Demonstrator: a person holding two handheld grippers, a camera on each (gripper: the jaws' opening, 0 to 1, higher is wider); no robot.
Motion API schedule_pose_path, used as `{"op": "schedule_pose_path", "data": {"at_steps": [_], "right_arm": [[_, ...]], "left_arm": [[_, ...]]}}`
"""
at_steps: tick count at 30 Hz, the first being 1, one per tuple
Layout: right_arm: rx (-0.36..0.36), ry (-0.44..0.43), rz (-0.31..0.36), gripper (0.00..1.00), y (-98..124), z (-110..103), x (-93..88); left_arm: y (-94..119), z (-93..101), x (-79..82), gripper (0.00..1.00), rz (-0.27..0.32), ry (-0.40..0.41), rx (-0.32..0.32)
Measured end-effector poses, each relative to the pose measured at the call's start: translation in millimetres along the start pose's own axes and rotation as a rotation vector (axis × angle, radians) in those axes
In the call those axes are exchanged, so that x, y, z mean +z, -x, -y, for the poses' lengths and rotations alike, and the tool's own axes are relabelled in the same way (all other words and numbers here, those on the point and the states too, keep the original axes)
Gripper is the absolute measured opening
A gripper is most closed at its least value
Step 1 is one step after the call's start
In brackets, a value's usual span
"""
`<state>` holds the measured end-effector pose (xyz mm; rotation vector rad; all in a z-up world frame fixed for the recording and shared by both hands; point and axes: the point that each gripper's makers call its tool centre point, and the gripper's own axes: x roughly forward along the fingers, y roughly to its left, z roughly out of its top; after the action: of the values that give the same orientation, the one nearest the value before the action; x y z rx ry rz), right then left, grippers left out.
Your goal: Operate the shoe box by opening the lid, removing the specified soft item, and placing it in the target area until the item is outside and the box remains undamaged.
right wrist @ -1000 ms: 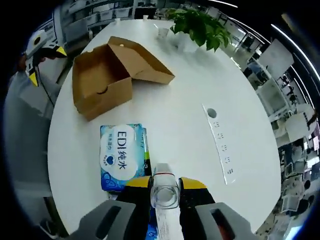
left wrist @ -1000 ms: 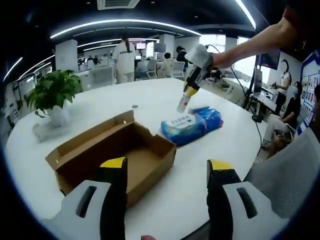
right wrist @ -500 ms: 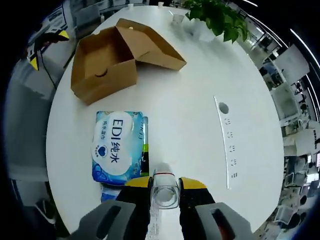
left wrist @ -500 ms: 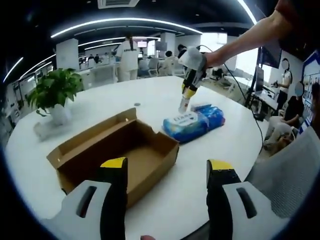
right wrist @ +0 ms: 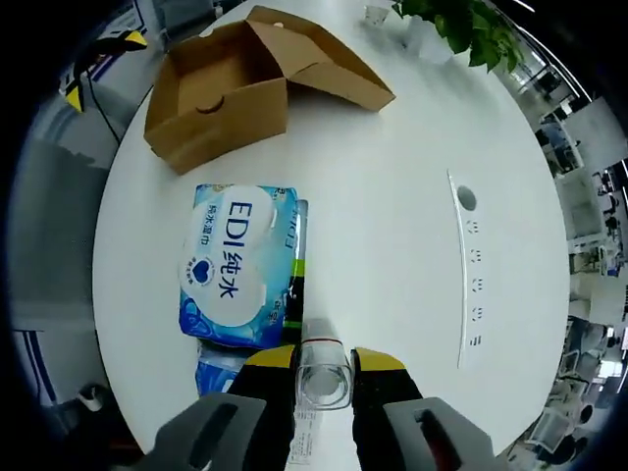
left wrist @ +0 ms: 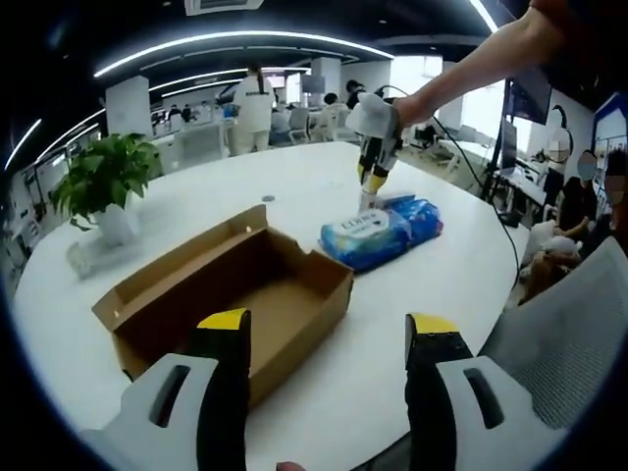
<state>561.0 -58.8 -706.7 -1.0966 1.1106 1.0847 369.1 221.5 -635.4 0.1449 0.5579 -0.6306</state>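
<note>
The brown shoe box (left wrist: 231,294) stands open on the white table, its lid (right wrist: 329,67) folded back and its inside bare. Right of it lies a soft blue wipes pack (left wrist: 368,231) with a white label (right wrist: 234,267), and a second blue pack (left wrist: 417,218) lies against it. My right gripper (right wrist: 324,358) is shut on a small clear bottle (right wrist: 324,375), held upright just over the table beside the wipes pack. From the left gripper view, that right gripper (left wrist: 372,175) points down with the bottle (left wrist: 367,203) at its tip. My left gripper (left wrist: 328,326) hovers open near the box's front.
A potted plant (left wrist: 103,182) stands at the far left of the round table (left wrist: 294,186). A white power strip (right wrist: 469,273) lies across the table. The table edge (left wrist: 461,334) curves close on the right. People and desks fill the office behind.
My right gripper has come down and nearer to the wipes pack with the bottle still in it. The box and the packs have stayed put, and my left gripper has barely moved.
</note>
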Motion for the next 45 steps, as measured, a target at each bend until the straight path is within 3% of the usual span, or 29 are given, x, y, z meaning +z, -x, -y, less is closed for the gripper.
{"op": "schedule_pose_path", "data": {"at_steps": [6,14,30,45], "right_arm": [[0.007,-0.011,-0.007,0.17,-1,4,2.2],[0.023,-0.102,-0.013,0.17,-1,7,1.7],[0.038,-0.098,-0.008,0.20,-7,8,-2.7],[0.003,-0.093,0.002,0.32,4,10,-2.4]], "left_arm": [[0,-1.1,-0.4,0.62,0.000,0.004,0.003],[0,-2.0,-0.7,0.62,-0.002,0.004,0.007],[0,-2.1,-3.1,0.62,-0.011,0.012,0.004],[0,-0.6,-1.6,0.62,-0.006,0.018,-0.003]]}}
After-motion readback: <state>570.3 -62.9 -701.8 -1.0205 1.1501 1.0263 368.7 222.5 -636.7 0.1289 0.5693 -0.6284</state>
